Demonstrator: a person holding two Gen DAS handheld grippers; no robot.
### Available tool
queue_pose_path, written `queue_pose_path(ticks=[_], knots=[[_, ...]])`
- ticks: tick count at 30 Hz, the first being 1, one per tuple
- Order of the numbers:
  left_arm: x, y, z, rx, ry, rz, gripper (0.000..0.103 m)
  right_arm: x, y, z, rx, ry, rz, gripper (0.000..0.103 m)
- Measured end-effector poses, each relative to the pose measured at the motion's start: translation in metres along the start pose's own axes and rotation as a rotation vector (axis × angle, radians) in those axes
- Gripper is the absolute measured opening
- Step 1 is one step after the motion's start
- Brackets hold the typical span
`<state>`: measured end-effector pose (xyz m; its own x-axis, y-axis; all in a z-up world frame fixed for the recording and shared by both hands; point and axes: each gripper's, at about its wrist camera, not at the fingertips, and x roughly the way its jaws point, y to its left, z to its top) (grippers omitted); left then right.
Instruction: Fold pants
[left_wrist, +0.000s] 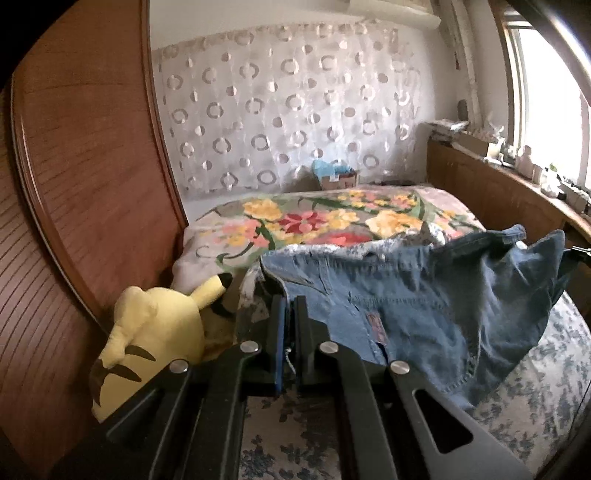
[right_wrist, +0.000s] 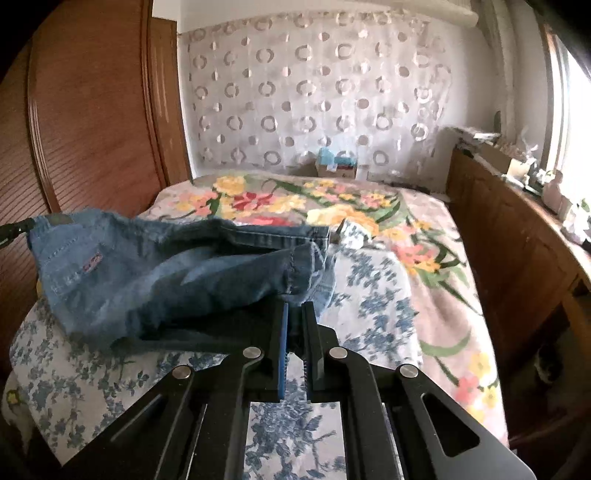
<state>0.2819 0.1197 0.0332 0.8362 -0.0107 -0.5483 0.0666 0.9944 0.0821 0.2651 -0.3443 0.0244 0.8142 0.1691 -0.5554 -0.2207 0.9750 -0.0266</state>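
Note:
Blue denim pants (left_wrist: 436, 295) hang lifted over the bed, held at both ends. My left gripper (left_wrist: 290, 306) is shut on one edge of the pants, near a small red label. In the right wrist view the pants (right_wrist: 159, 273) stretch off to the left, and my right gripper (right_wrist: 294, 310) is shut on a seamed edge of the denim. The other gripper's tip shows at the far left edge (right_wrist: 14, 227), pinching the cloth. The fabric sags between the two grippers above the blue-flowered sheet (right_wrist: 373, 295).
A yellow plush toy (left_wrist: 155, 332) lies at the bed's left edge against a wooden wardrobe (left_wrist: 85, 184). A bright floral blanket (right_wrist: 332, 210) covers the far bed. A wooden ledge with clutter (right_wrist: 517, 206) runs along the right under the window. A cardboard box (right_wrist: 336, 168) sits by the curtain.

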Motion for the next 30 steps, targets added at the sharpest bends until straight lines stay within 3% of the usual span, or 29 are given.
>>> queue_pose_path(ticks=[6, 13, 18, 22, 29, 30], knots=[[-0.035, -0.009, 0.001, 0.009, -0.038, -0.032, 0.004, -0.038, -0.012, -0.008, 0.007, -0.042, -0.037, 0.006], [-0.079, -0.015, -0.030, -0.002, -0.047, -0.082, 0.004, -0.084, -0.013, -0.048, 0.012, -0.039, -0.056, 0.006], [-0.085, -0.022, -0.073, 0.002, 0.025, -0.113, 0.004, -0.104, -0.011, -0.084, 0.037, 0.006, -0.041, 0.006], [-0.074, -0.033, -0.104, 0.026, 0.111, -0.120, 0.004, -0.090, -0.003, -0.114, 0.064, 0.084, -0.043, 0.006], [-0.072, -0.045, -0.127, 0.036, 0.155, -0.099, 0.006, -0.085, 0.006, -0.127, 0.104, 0.113, -0.031, 0.009], [-0.073, -0.046, -0.128, 0.038, 0.159, -0.094, 0.011, -0.084, 0.003, -0.124, 0.110, 0.109, -0.037, 0.010]])
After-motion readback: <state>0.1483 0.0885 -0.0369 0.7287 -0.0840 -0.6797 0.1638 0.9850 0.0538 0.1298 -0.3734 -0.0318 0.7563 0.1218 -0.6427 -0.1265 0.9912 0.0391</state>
